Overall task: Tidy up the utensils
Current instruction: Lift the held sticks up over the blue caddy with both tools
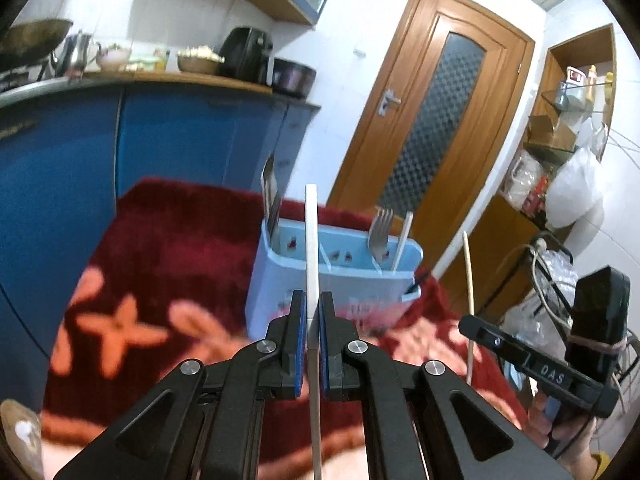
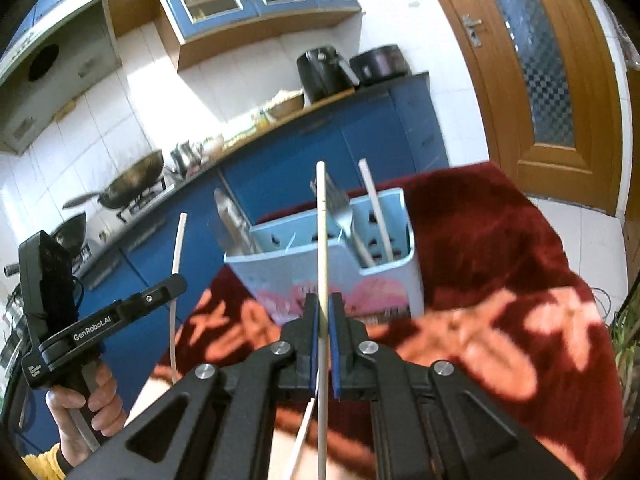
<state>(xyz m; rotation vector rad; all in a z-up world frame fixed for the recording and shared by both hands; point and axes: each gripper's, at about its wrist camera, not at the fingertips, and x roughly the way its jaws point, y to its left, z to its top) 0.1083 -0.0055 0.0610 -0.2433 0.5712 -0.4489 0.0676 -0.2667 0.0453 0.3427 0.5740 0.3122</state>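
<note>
Two black grippers, left (image 1: 313, 312) and right (image 2: 324, 312), each with jaws clamped on one white chopstick (image 1: 311, 240) (image 2: 322, 236), before one pale-blue plastic utensil caddy (image 1: 332, 276).

Blue kitchen cabinets (image 1: 160, 140), white tiled wall (image 2: 132, 120), wooden door (image 1: 436, 120)

Forks (image 1: 380, 232) stand in the caddy (image 1: 332, 276) on the tablecloth (image 1: 172, 240).

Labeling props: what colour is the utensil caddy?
Light blue caddy, pink print on its front; clearest in right wrist view.
</note>
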